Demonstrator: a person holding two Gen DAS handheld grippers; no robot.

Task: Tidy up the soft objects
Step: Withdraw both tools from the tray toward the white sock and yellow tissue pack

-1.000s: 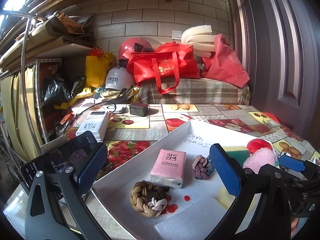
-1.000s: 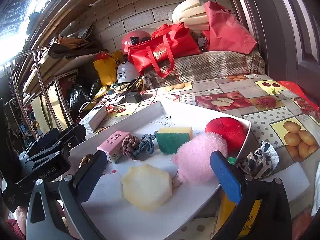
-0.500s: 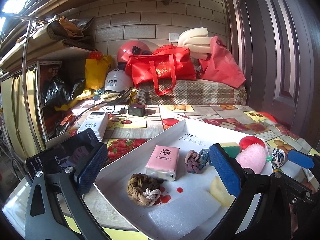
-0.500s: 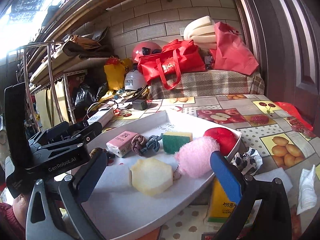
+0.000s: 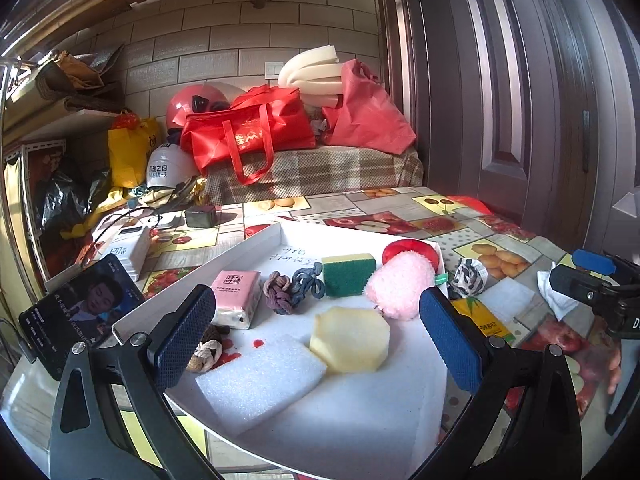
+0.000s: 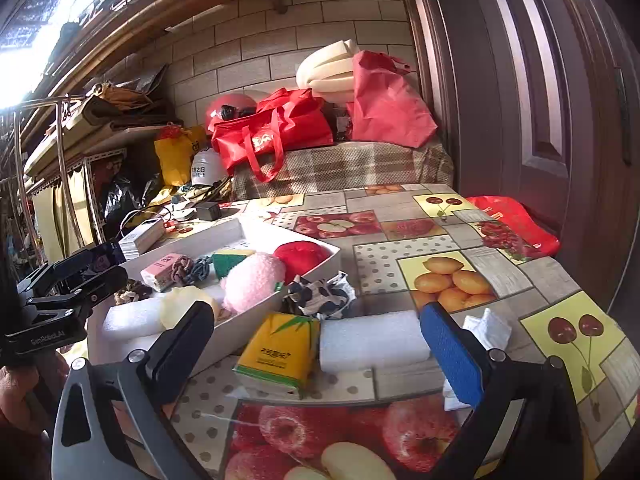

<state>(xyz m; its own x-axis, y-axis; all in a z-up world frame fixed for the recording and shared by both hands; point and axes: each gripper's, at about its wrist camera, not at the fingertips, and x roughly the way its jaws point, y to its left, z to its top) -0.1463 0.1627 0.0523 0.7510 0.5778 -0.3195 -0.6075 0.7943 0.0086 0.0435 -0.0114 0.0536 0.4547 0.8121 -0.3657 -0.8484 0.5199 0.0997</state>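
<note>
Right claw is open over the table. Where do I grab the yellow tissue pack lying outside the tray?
Probably the yellow tissue pack across its two long side edges, coming from above. It lies flat beside the white tray with the white foam block close on its right, so the right claw has tight finger room there.

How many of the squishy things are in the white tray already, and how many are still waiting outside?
Mostly done: the white tray holds about nine soft things, including the pink fluffy ball and yellow hexagonal sponge. Both grippers are open and empty. Left on the table: the yellow tissue pack, white foam block, black-and-white patterned cloth and white crumpled tissue.
</note>
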